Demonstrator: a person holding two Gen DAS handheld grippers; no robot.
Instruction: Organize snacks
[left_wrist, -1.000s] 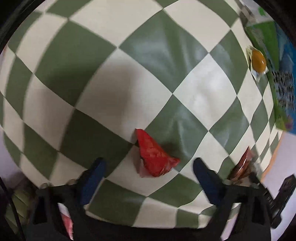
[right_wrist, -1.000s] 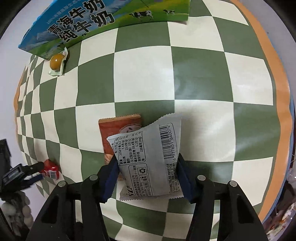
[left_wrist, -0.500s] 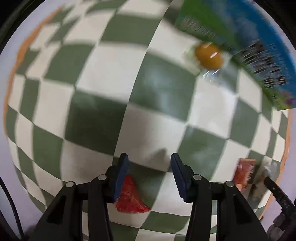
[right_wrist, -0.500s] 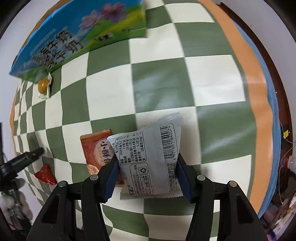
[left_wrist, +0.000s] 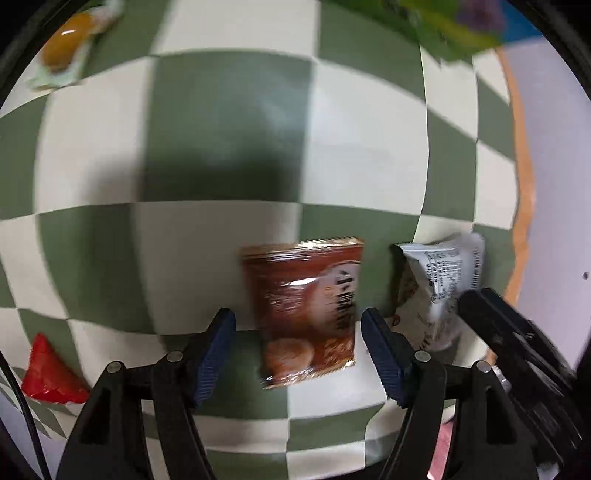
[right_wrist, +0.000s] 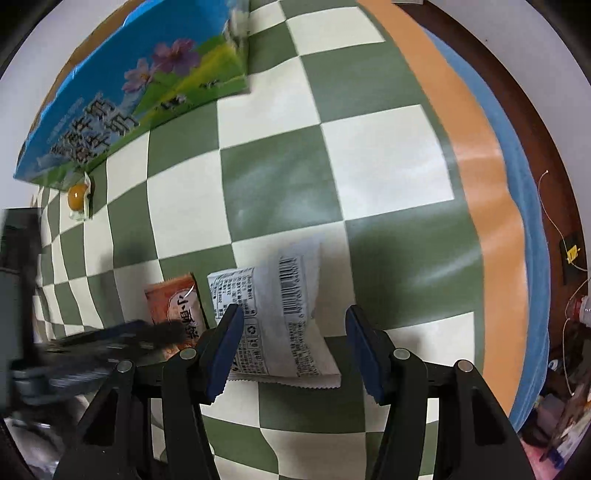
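Note:
A brown snack packet (left_wrist: 306, 314) lies flat on the green-and-cream checked cloth (left_wrist: 229, 122). My left gripper (left_wrist: 301, 354) hovers over it, jaws opening, with the packet between the fingers and the pads off it. My right gripper (right_wrist: 295, 347) is shut on a white packet with a barcode (right_wrist: 280, 314), held slightly off the cloth just right of the brown packet (right_wrist: 173, 310). In the left wrist view the white packet (left_wrist: 443, 280) shows beside the right gripper's black body. A red triangular packet (left_wrist: 48, 380) lies at the lower left.
A blue-and-green milk carton (right_wrist: 129, 103) lies at the far side, with a small orange jelly cup (right_wrist: 77, 195) beside it. The cloth's orange border (right_wrist: 480, 184) and the table edge run along the right. The left gripper's blurred body (right_wrist: 92, 350) crosses the lower left.
My left gripper swept right, away from the red triangular packet, and now stands over the brown packet; its jaws narrowed, then widened. The right gripper carried the white packet slightly right, off the brown packet.

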